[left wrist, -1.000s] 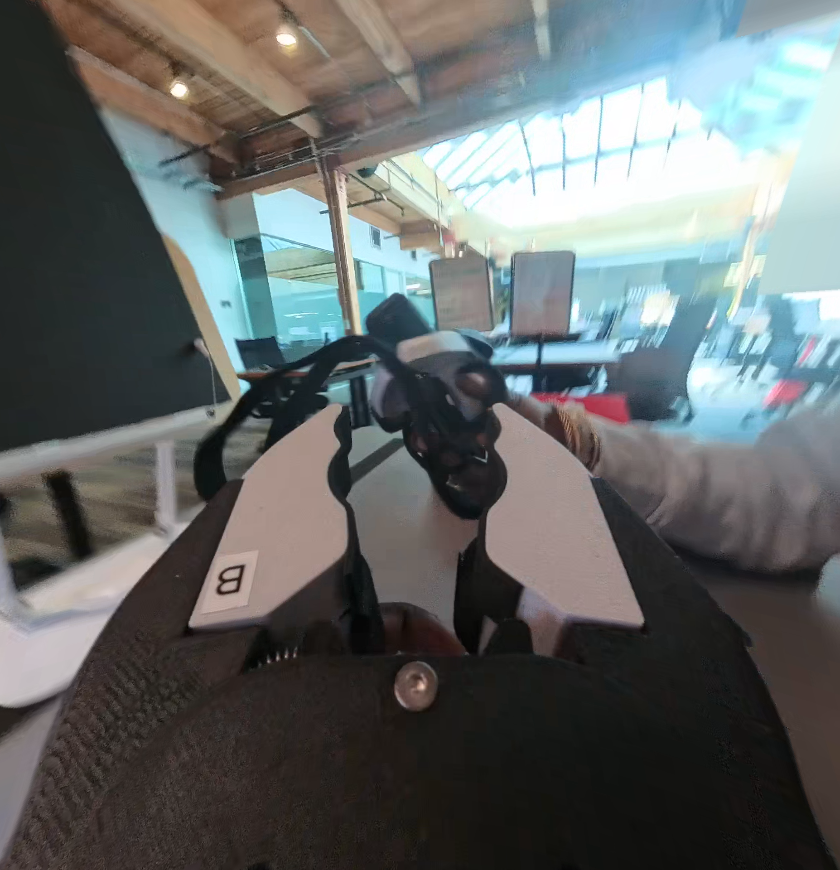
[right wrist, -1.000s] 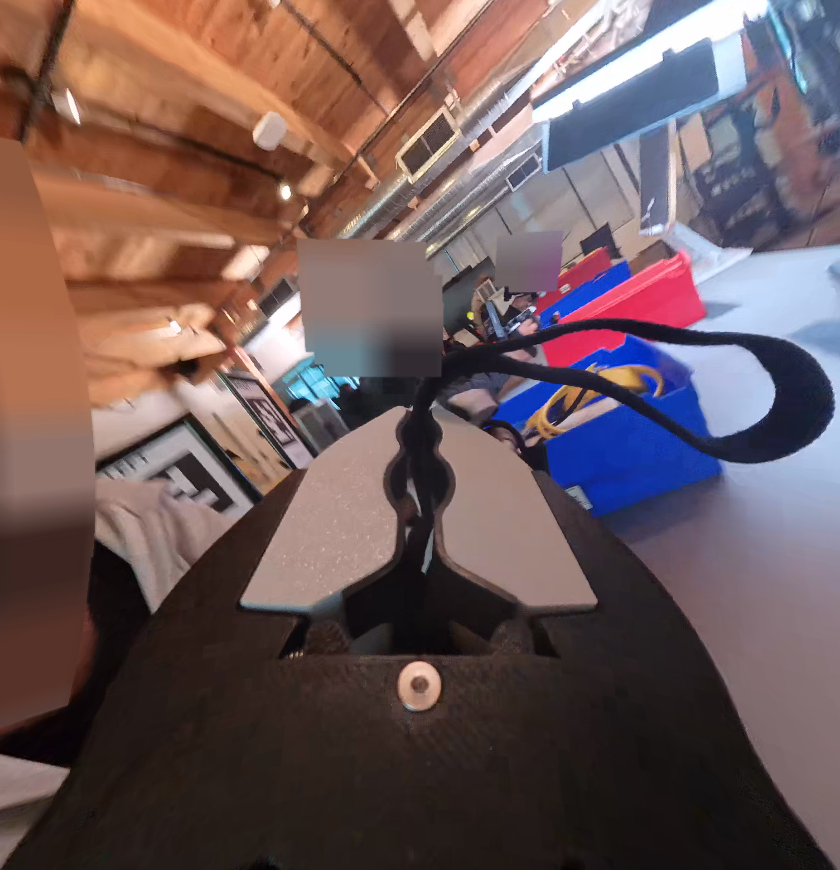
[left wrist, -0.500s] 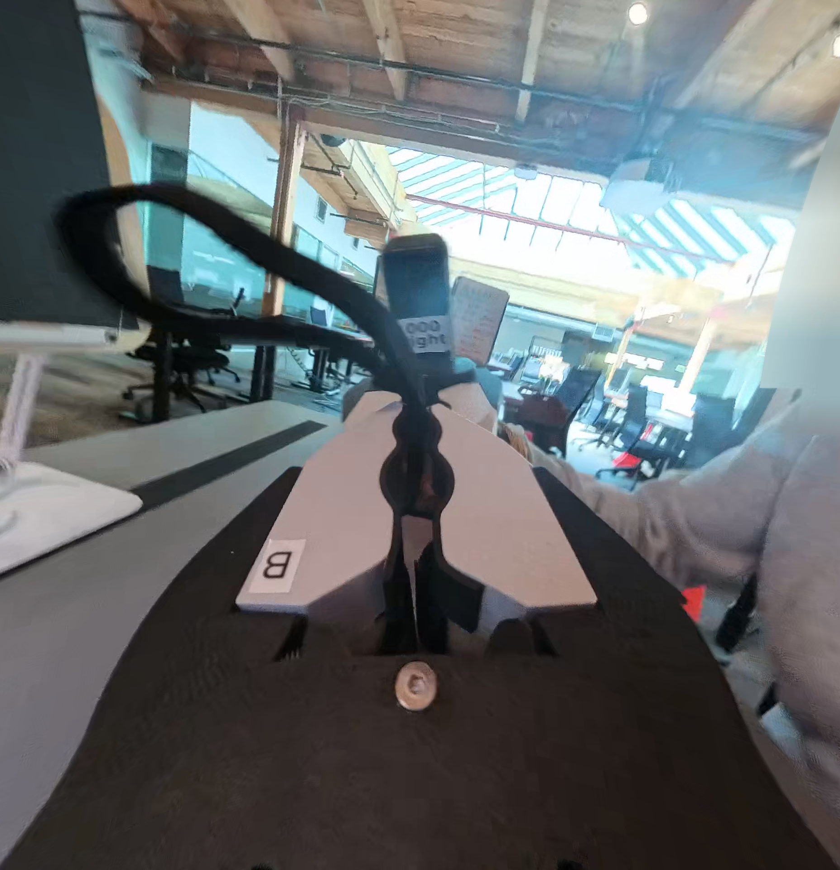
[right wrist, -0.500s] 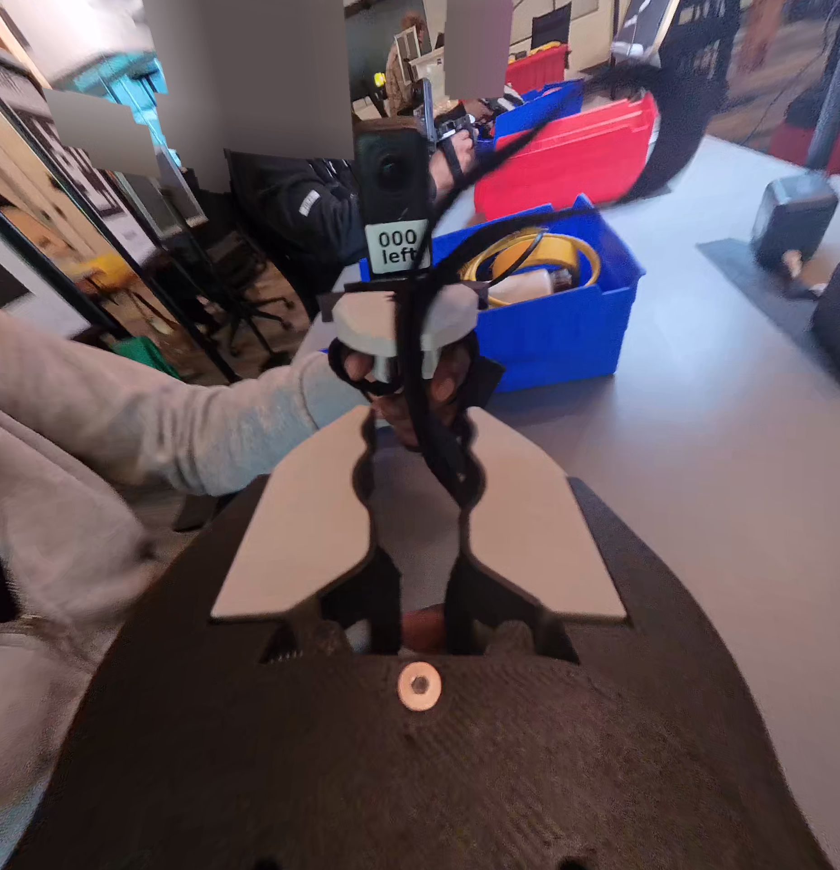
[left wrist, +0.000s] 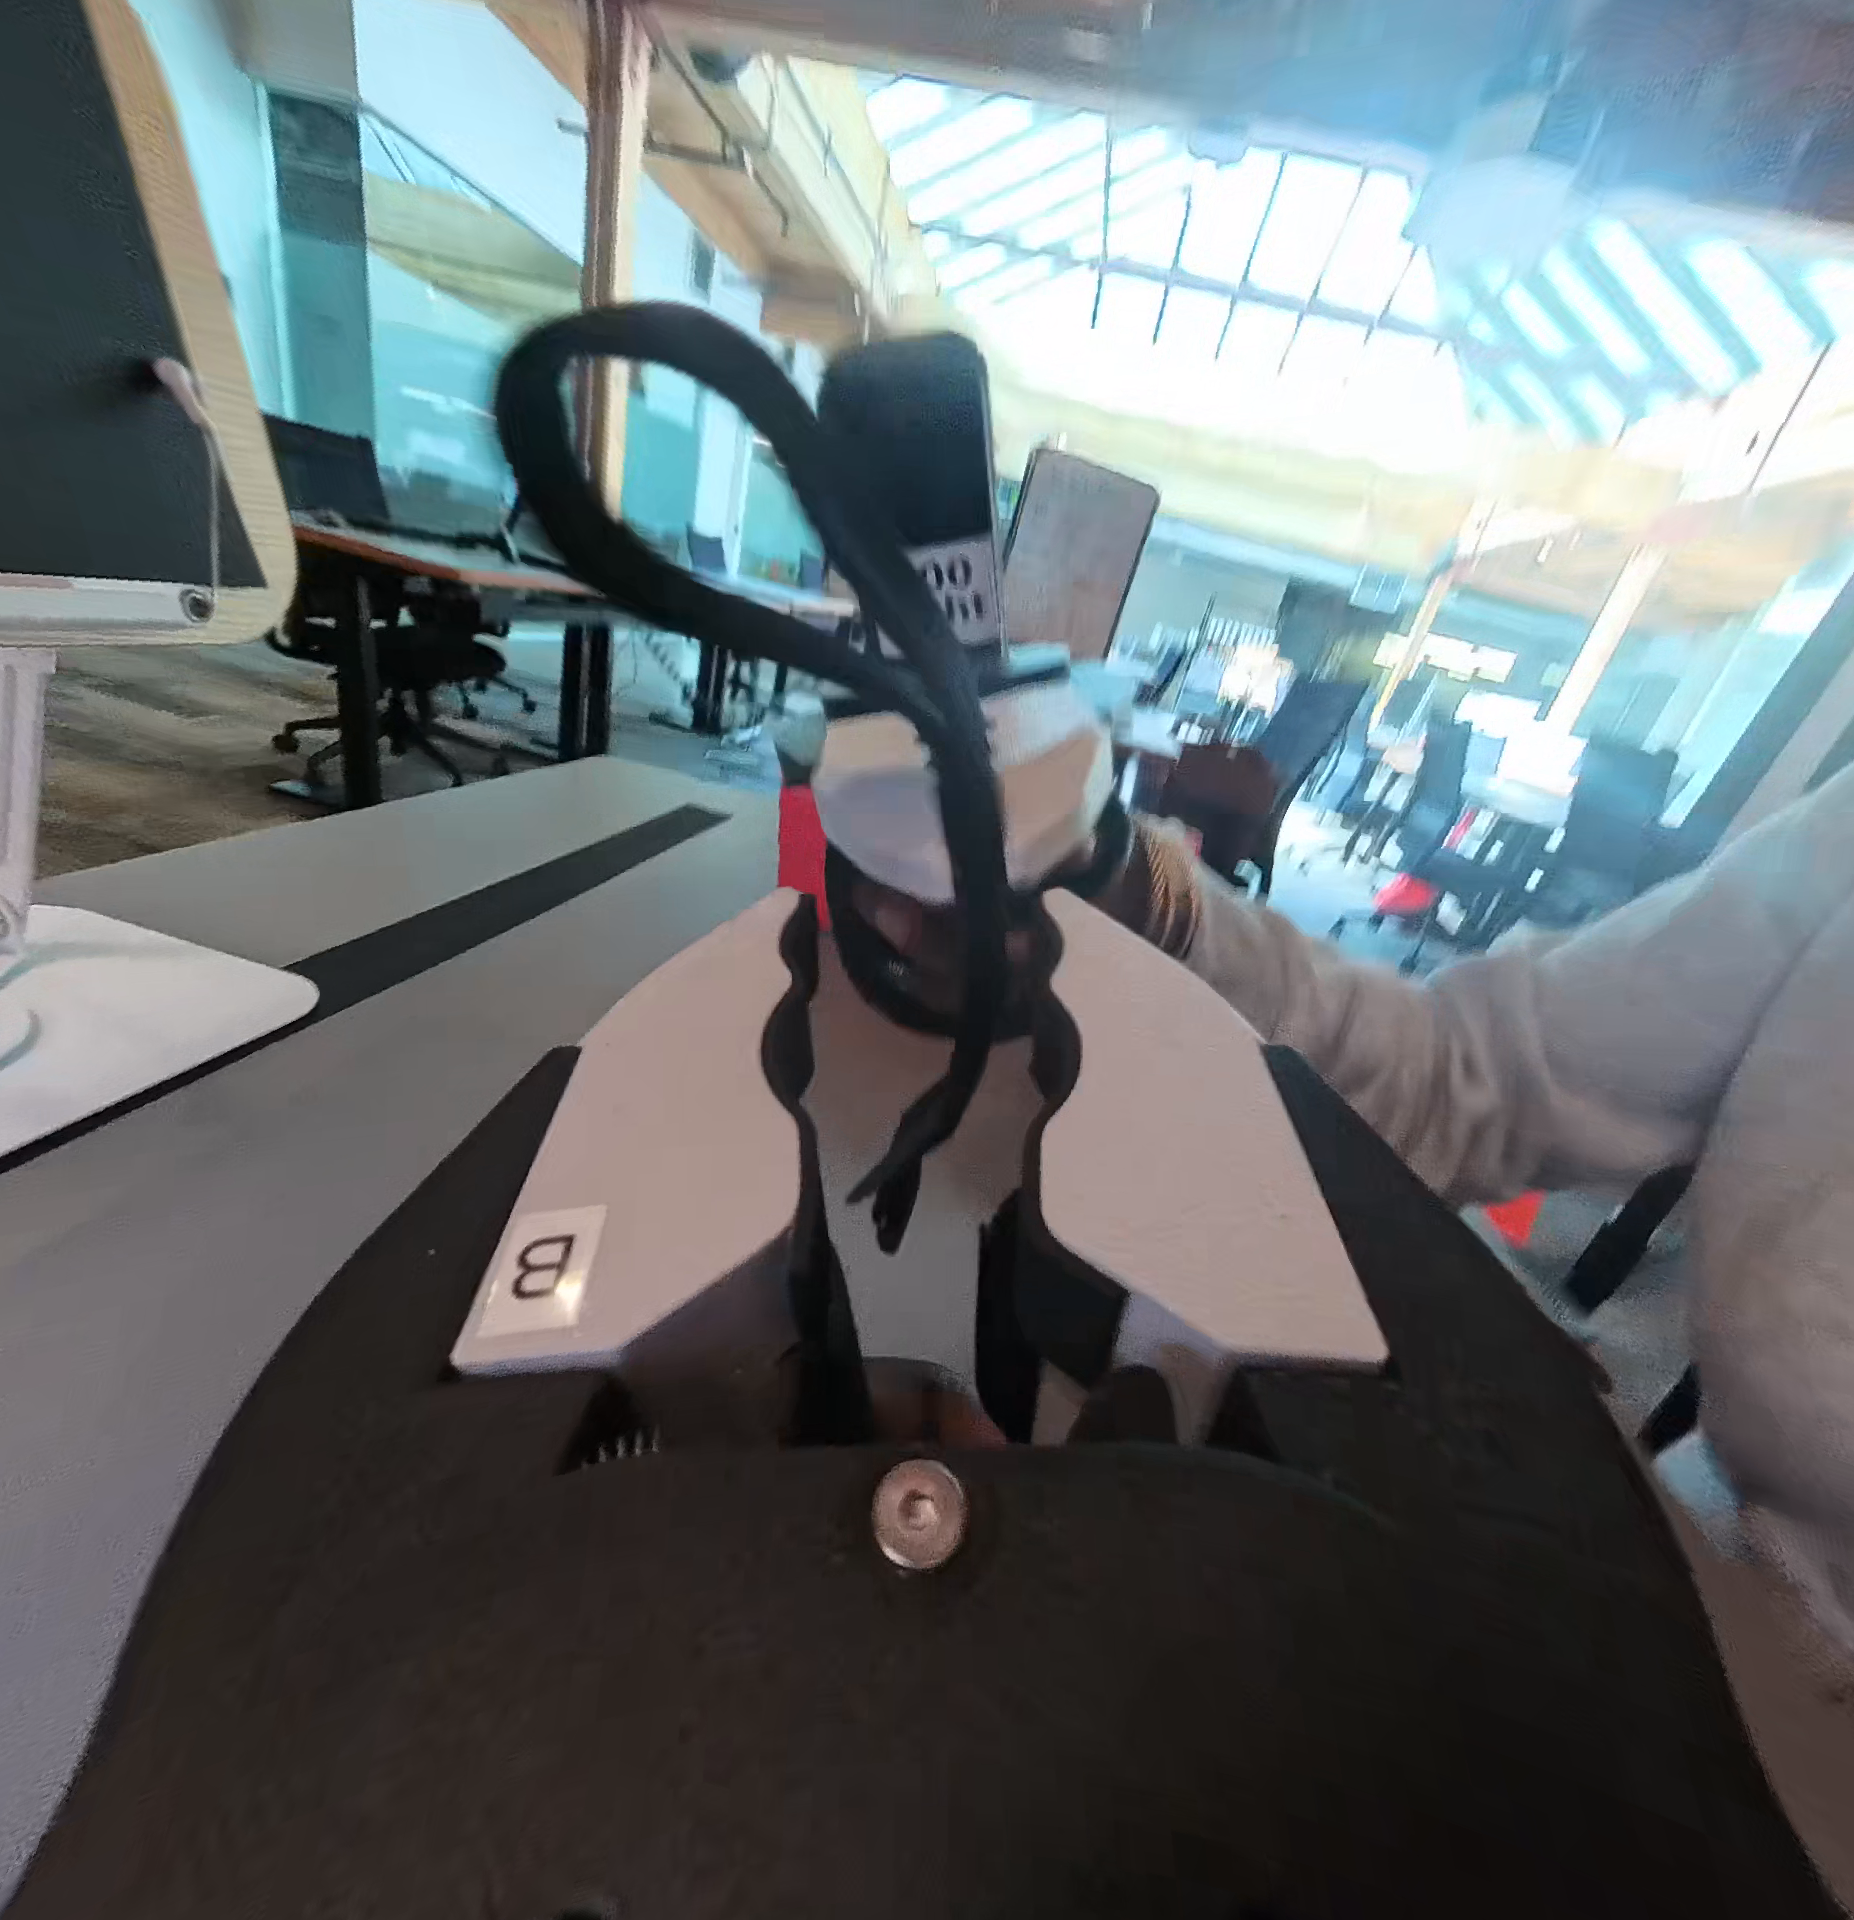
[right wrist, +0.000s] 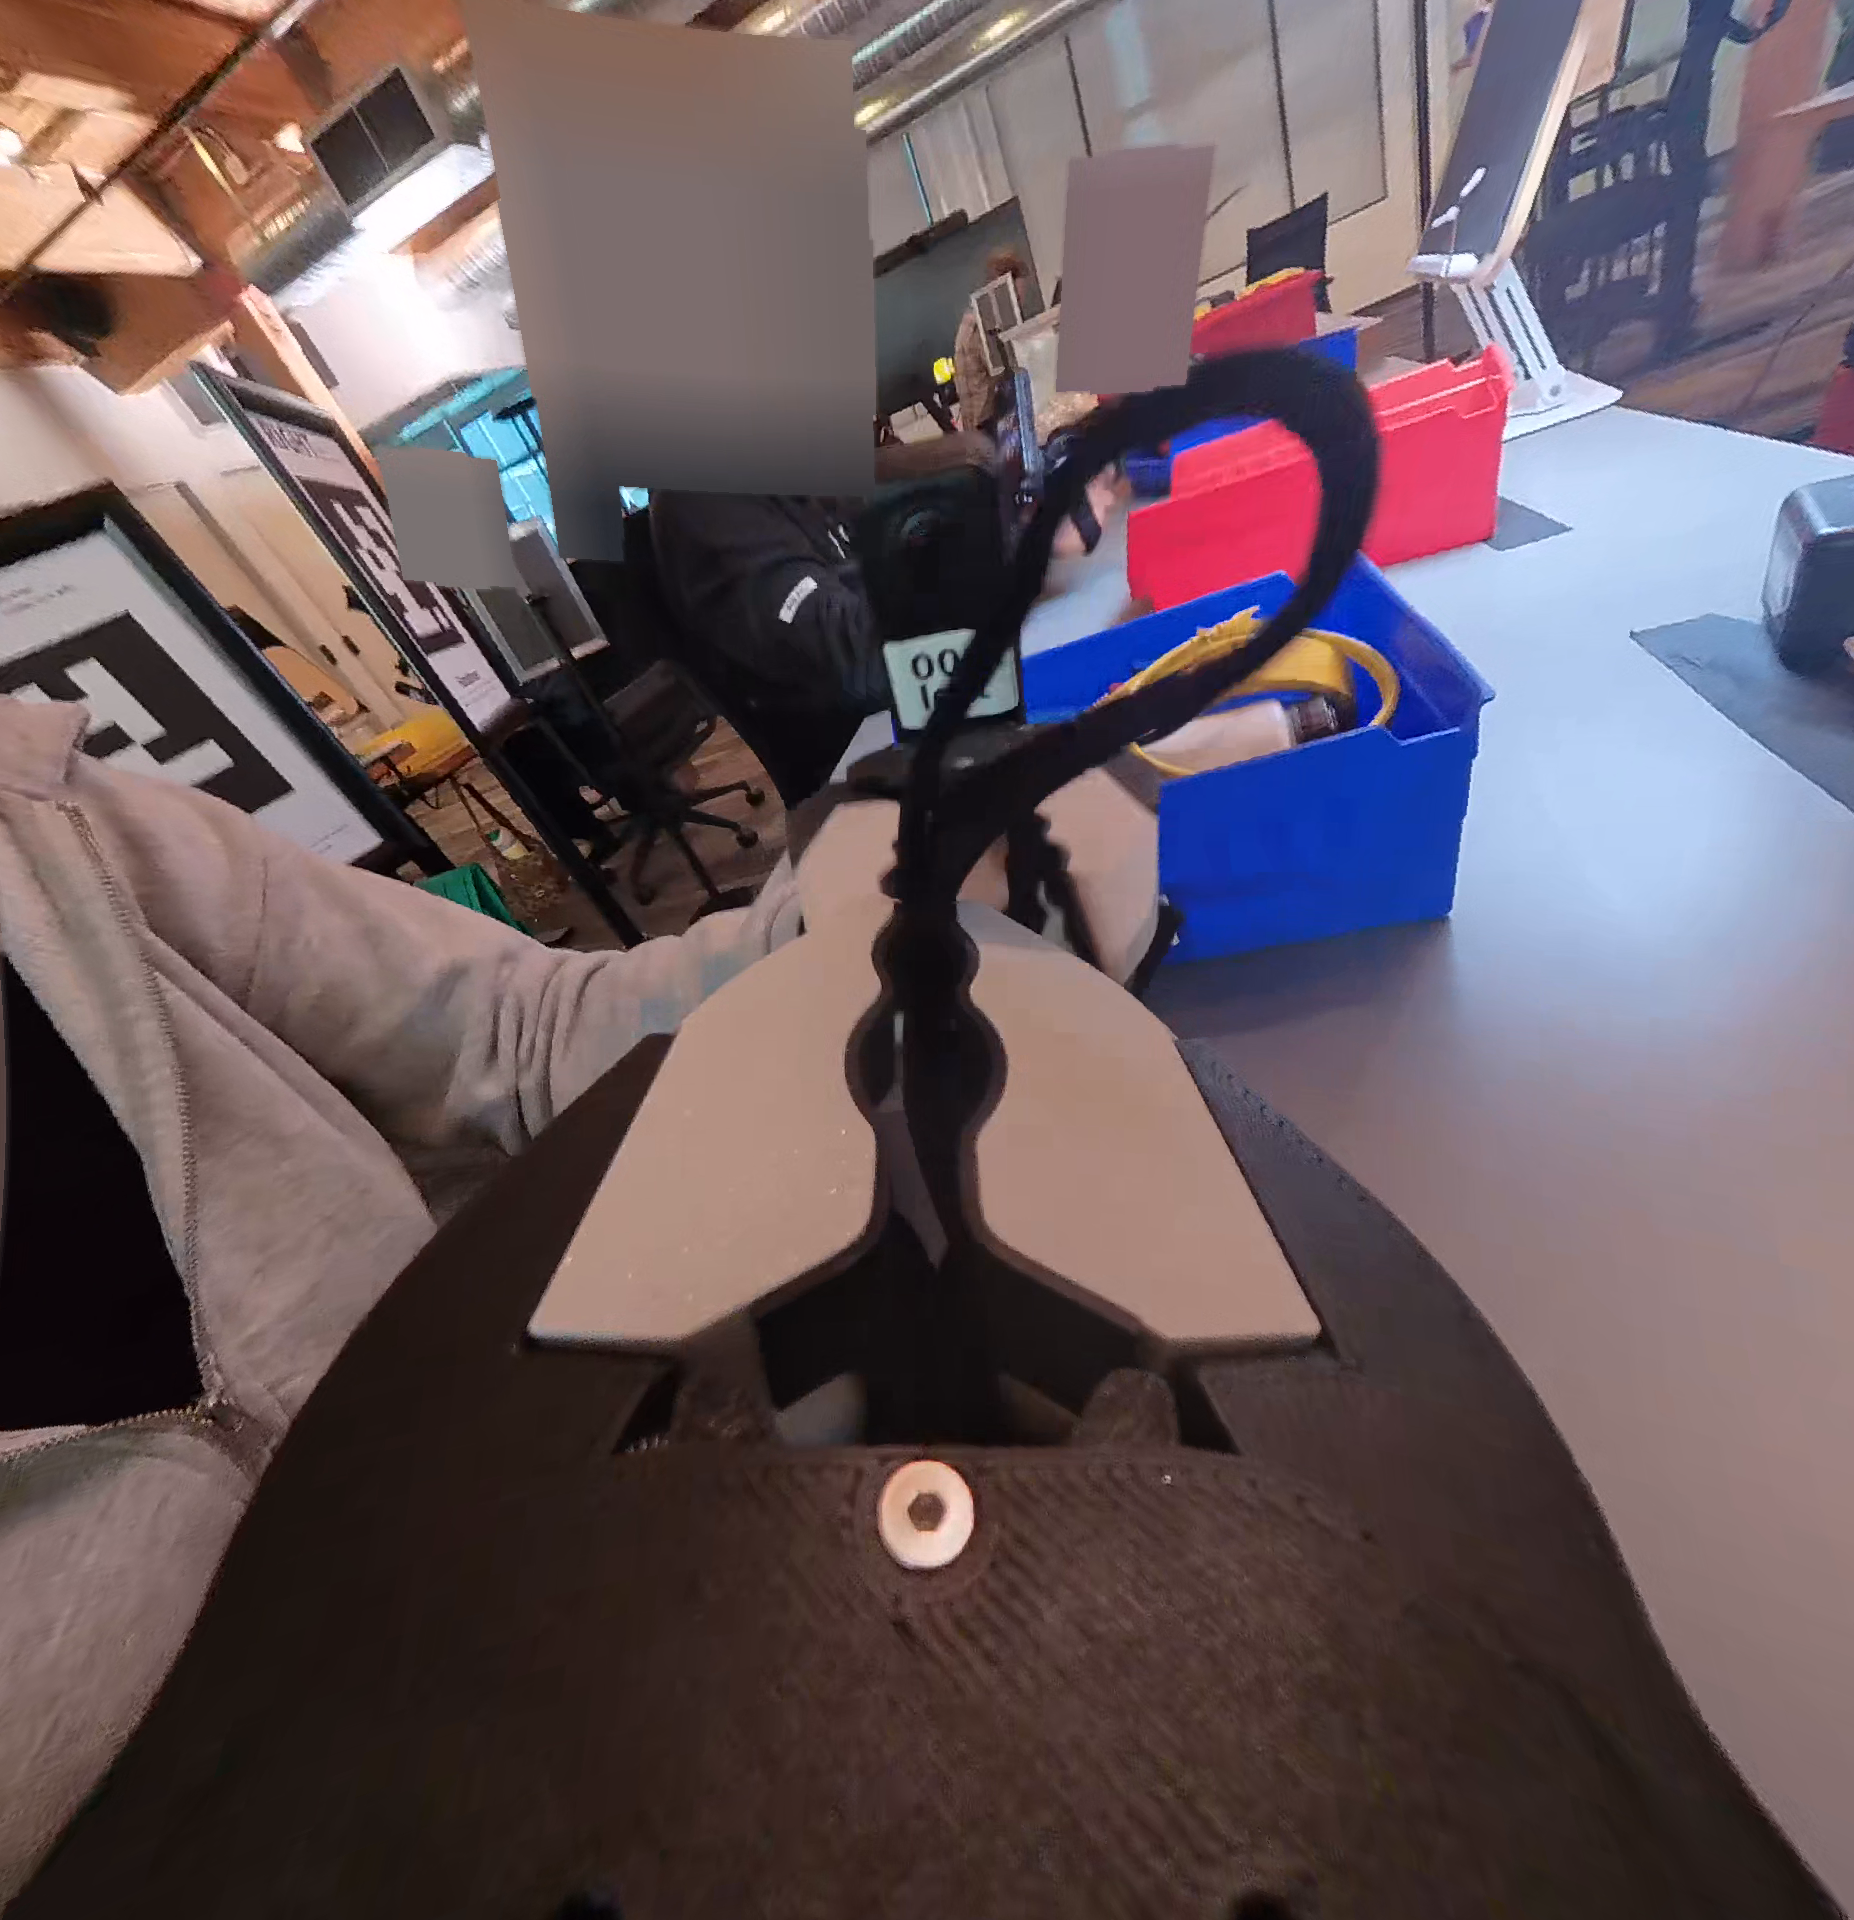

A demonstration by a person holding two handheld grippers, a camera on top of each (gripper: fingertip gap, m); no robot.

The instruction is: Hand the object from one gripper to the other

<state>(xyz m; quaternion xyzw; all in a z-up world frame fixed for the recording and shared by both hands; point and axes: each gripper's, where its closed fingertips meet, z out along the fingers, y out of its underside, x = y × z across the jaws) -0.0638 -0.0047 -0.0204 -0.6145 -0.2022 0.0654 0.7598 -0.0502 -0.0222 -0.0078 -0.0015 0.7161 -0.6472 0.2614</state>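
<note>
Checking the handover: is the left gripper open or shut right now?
Open. The left gripper shows a wide gap between its fingers, and the black strap dangles loose there, clamped only by the right gripper.

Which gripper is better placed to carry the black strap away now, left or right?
Right. The right gripper is shut on the black strap; the left gripper is open, with the strap's ends loose between its fingers.

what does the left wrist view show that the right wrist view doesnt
Only the left wrist view shows the left gripper open, the strap's loose ends dangling between its fingers, and a white stand base on the table. Only the right wrist view shows the right gripper shut on the strap, plus a blue bin and red bin. Both show the looped black strap and a grey sleeve.
</note>
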